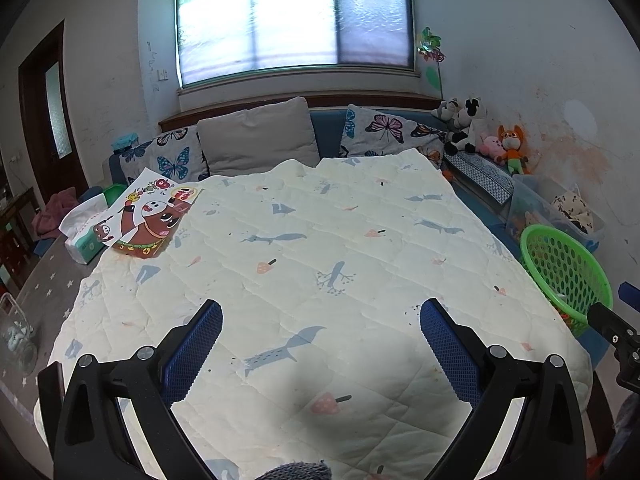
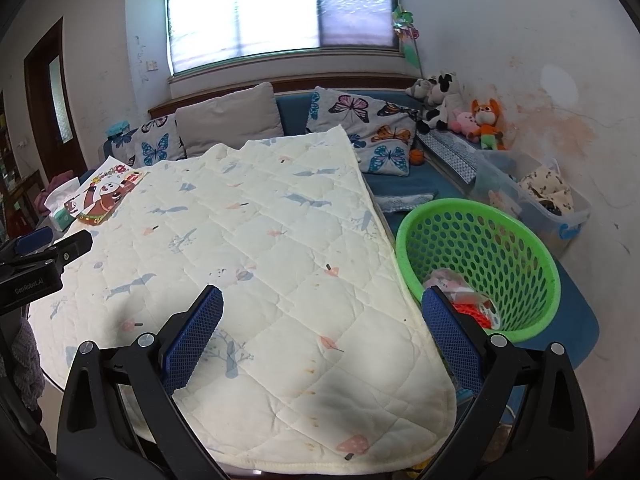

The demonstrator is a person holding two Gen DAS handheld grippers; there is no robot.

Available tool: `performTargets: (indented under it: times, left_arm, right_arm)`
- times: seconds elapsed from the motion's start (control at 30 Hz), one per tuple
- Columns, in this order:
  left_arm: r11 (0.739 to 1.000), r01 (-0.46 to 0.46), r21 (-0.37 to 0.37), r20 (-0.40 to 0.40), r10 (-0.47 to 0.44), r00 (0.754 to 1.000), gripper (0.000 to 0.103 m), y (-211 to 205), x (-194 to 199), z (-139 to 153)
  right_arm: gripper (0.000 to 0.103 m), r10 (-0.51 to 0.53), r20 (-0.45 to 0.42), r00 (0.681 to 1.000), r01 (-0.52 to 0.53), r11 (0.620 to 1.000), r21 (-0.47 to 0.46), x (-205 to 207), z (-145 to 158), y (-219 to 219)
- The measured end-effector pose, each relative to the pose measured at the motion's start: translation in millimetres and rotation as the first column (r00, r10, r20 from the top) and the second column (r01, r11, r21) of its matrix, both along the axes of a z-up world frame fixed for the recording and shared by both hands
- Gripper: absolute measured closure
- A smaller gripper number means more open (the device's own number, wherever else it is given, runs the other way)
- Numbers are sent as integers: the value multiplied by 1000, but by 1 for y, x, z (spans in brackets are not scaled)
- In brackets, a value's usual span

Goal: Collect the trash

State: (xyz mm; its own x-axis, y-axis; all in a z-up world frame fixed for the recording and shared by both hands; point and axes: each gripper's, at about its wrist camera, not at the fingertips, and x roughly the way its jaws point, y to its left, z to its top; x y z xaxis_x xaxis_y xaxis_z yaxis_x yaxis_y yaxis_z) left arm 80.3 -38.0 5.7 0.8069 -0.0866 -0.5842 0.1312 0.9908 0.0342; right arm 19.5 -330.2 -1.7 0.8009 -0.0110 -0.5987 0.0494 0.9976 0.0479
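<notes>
Probably a home living room, cushioned sofa (image 1: 328, 128), plush toys (image 1: 480, 132), quilt-covered table (image 1: 320, 240)

A green perforated basket (image 2: 480, 248) stands upright just beside the right edge of the quilt-covered table (image 2: 280, 260), its rim about level with that edge. Down in its bottom lies the trash (image 2: 460, 292): crumpled whitish and pinkish wrappers with something bright orange-red among them, bunched on the side nearest the table. What each scrap is I cannot tell.
</notes>
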Motion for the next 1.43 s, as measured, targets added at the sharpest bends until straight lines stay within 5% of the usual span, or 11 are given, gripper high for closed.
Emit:
performTargets:
  times: [1.43]
  left_arm:
    - [999,-46,3,-1,46,999,7,0,-4,-1]
  right_arm:
    - [4,59,1,998,-59,998,3,6,-6,6]
